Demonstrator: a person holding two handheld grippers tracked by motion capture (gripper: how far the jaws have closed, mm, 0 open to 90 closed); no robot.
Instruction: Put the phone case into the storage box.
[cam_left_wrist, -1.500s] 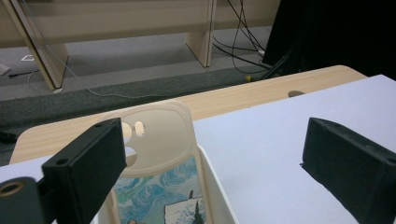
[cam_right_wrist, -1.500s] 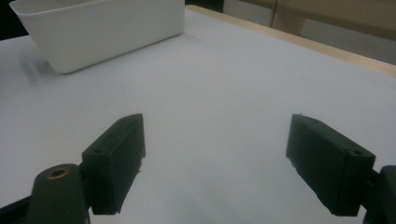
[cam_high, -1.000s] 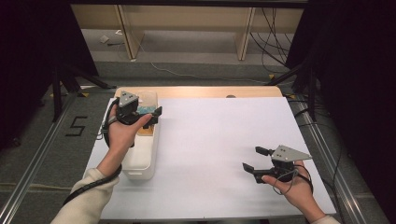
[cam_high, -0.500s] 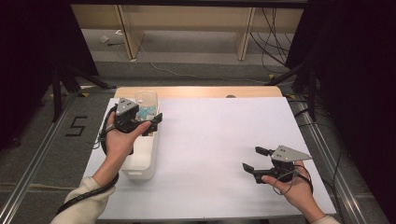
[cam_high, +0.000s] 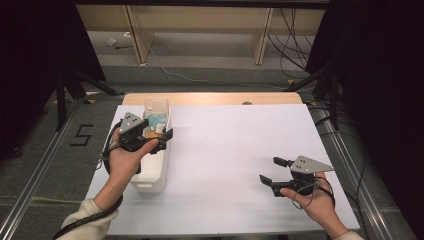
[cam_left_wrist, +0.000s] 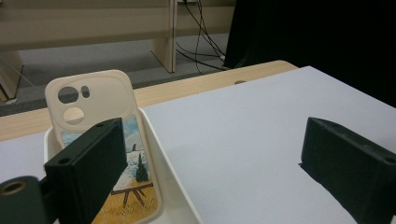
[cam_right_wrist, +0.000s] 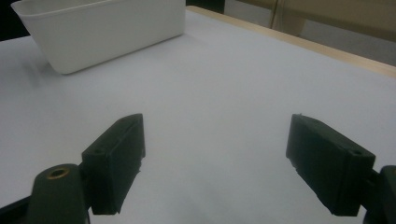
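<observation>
Left claw hovers over the white bin at the left side of the desk, jaws apart and holding nothing; in the left gripper view one jaw stands in front of the phone case and the other well out over the bare white desk. Right claw rests low near the desk's right front, jaws apart, empty, well away from the bin. Step in hand, as judged: taking hold of the phone case in the bin. To do it well, bring the left claw's jaws to straddle the case's thin edges rather than its broad face, keep clear of the bin wall, and close gently, since the case looks soft and flexible. The case leans upright against the far end wall inside the bin, camera cut-outs at the top. It is cream-coloured with a rounded camera island and a printed painting: blue swirling sky, dark cypress, yellow field. Other small items lie in the bin, too small to identify.
</observation>
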